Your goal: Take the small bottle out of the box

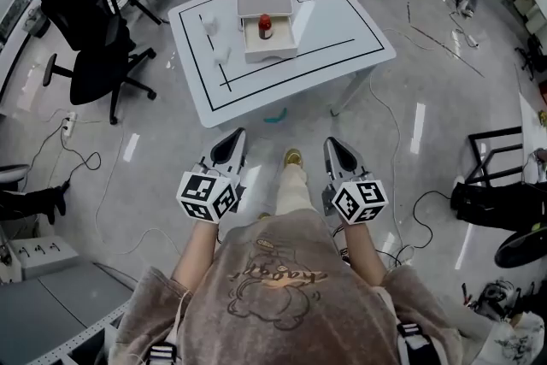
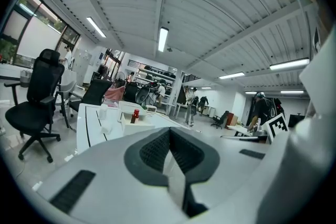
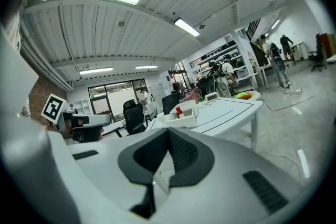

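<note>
On table [image 1: 342,30], small bottle [image 1: 265,26] in box [image 1: 270,48]

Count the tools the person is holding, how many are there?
2. The left tool is at the lower left of the head view and the right tool at the lower right. Both are shut, empty, and point toward the white table. None seems hidden.

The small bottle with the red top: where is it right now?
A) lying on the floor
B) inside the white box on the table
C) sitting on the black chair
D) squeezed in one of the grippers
B: in the head view the small bottle stands upright inside the open white box, which sits on the white table.
</note>
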`<action>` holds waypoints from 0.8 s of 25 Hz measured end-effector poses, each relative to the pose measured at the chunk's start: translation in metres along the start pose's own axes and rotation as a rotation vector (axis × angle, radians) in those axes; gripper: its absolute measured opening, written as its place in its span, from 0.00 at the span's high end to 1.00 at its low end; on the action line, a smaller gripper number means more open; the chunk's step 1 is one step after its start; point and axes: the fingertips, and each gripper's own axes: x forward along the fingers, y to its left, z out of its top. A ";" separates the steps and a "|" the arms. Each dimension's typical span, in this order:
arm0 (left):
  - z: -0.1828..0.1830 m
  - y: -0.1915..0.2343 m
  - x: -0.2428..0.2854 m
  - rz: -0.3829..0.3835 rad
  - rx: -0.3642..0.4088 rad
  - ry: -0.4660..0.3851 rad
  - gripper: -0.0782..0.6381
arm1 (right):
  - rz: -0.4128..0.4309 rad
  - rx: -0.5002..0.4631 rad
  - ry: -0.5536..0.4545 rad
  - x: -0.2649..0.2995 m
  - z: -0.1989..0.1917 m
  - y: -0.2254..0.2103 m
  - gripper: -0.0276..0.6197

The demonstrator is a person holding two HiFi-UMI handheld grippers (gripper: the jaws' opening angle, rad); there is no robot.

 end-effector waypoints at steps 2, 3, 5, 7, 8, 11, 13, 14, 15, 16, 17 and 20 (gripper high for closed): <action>0.003 0.003 0.010 0.000 -0.001 0.000 0.88 | 0.009 -0.001 0.003 0.011 0.004 -0.003 0.96; 0.005 0.004 0.015 -0.001 0.001 0.000 0.88 | 0.011 -0.002 0.005 0.016 0.006 -0.006 0.96; 0.010 0.008 0.025 0.000 0.006 0.000 0.88 | 0.013 -0.004 0.009 0.028 0.011 -0.013 0.96; 0.015 0.014 0.038 0.005 0.010 0.000 0.88 | 0.020 -0.005 0.008 0.043 0.017 -0.019 0.96; 0.018 0.017 0.044 0.007 0.011 0.002 0.88 | 0.025 -0.003 0.007 0.051 0.020 -0.022 0.96; 0.024 0.027 0.063 0.015 0.011 0.008 0.88 | 0.039 0.002 0.010 0.072 0.029 -0.031 0.96; 0.029 0.033 0.075 0.021 0.009 0.009 0.88 | 0.047 0.002 0.015 0.085 0.035 -0.037 0.96; 0.032 0.036 0.081 0.025 0.009 0.009 0.88 | 0.051 0.001 0.017 0.091 0.039 -0.040 0.96; 0.036 0.039 0.087 0.029 0.009 0.008 0.88 | 0.055 0.000 0.018 0.098 0.043 -0.043 0.96; 0.040 0.042 0.094 0.034 0.009 0.005 0.88 | 0.059 -0.002 0.019 0.104 0.047 -0.046 0.96; 0.044 0.045 0.101 0.040 0.010 0.001 0.88 | 0.063 -0.003 0.018 0.111 0.052 -0.050 0.96; 0.054 0.055 0.121 0.060 0.006 -0.006 0.88 | 0.074 -0.001 0.020 0.129 0.064 -0.062 0.96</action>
